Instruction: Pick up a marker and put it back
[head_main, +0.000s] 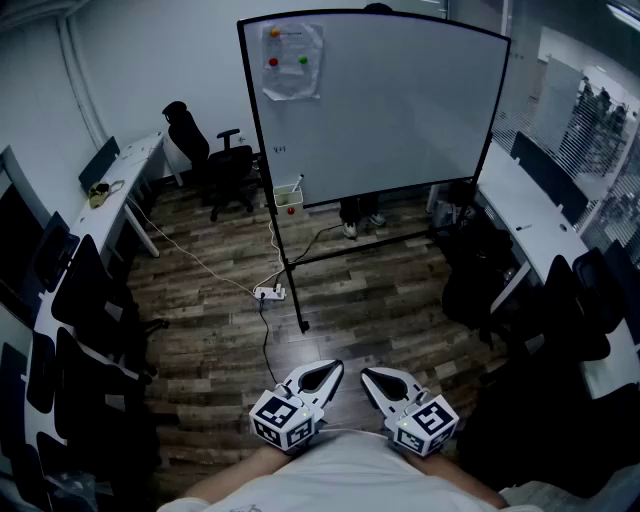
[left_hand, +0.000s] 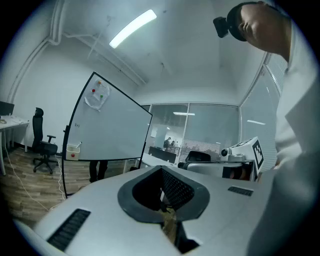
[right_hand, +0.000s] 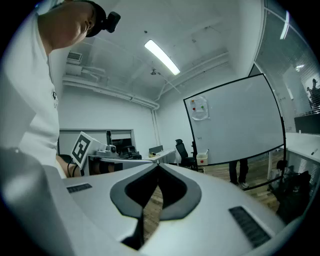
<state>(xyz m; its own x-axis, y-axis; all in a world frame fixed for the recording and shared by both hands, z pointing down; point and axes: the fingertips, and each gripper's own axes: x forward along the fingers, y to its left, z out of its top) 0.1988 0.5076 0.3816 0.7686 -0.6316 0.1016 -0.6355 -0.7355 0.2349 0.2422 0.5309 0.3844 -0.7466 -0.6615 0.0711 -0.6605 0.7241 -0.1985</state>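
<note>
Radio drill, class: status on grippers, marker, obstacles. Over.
Left gripper and right gripper shut, empty. Marker in white box at whiteboard, untouched. Power strip and cable on floor between.

A dark wood-plank floor (head_main: 370, 300) is stretching across the room, catching little light. A large whiteboard (head_main: 390, 100) on a black frame is standing in the middle, a sheet of paper (head_main: 291, 60) with coloured dots hanging at its top left corner. A black office chair (head_main: 215, 160) is sitting beside a white desk (head_main: 125, 190) running along the left wall. More white desks (head_main: 530, 215) are lining the right side (dark chairs (head_main: 70, 290) are crowding both edges). A power strip (head_main: 270, 293) is lying on the floor, its white cable (head_main: 195, 260) trailing leftward. A ceiling tube light (left_hand: 132, 28) is glowing, and glass partitions (left_hand: 200, 125) are closing off the far side.
</note>
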